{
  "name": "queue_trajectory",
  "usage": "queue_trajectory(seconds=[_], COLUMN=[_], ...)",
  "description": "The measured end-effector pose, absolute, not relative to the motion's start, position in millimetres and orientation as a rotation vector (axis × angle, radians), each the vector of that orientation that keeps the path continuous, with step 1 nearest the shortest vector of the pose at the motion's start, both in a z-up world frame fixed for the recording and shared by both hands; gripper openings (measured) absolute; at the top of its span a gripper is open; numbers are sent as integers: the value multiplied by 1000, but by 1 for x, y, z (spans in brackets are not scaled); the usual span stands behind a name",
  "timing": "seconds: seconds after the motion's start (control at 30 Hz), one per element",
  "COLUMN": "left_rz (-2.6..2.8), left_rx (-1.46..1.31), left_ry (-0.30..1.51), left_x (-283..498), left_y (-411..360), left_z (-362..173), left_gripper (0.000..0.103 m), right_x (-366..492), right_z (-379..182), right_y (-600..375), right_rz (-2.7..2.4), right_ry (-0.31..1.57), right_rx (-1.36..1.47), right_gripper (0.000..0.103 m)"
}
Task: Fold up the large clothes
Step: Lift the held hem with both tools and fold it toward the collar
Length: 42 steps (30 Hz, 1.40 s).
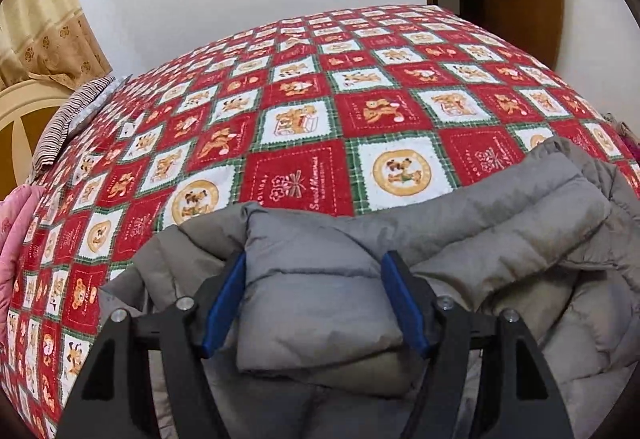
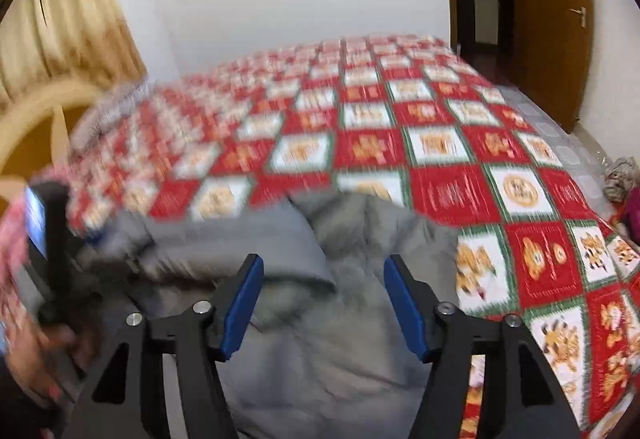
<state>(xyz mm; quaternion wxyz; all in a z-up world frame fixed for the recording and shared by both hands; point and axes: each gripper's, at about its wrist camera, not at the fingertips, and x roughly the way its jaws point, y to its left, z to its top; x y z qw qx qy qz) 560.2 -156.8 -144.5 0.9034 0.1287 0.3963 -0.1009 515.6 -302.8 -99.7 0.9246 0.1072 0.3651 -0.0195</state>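
The gray puffy coat (image 1: 320,299) lies on the red checkered bed cover (image 1: 300,111). The left gripper (image 1: 314,259) has its fingers wide around a coat fold. The right gripper (image 2: 322,263) has wide, empty fingers.

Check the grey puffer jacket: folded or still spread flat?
Partly folded. The grey puffer jacket lies bunched on the bedspread, one padded section doubled over its body, folds uneven.

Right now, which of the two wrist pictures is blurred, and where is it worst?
Right wrist view: motion-smeared, worst on the left, over the bedspread and grey jacket; left wrist view: sharp, only fisheye bending at the edges.
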Motion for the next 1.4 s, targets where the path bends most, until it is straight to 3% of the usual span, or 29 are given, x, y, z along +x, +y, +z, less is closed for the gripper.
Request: queue_trajectory(seconds=[0.07, 0.13, 0.53, 1.4], left_rz=[-203, -222, -240, -217], left_rx=[240, 210, 257, 282], left_ry=[783, 746, 836, 813], left_x=[557, 553, 568, 566], left_y=[-154, -153, -172, -178], left_z=[-135, -124, -169, -186], left_gripper=[71, 71, 77, 81], right_x=[533, 551, 587, 589], right_z=[-94, -95, -172, -195], right_y=[-291, -280, -258, -249], right_rz=[-27, -10, 67, 29], right_ry=[760, 769, 893, 908], right_rx=[176, 162, 146, 85], right_gripper=[59, 38, 38, 38])
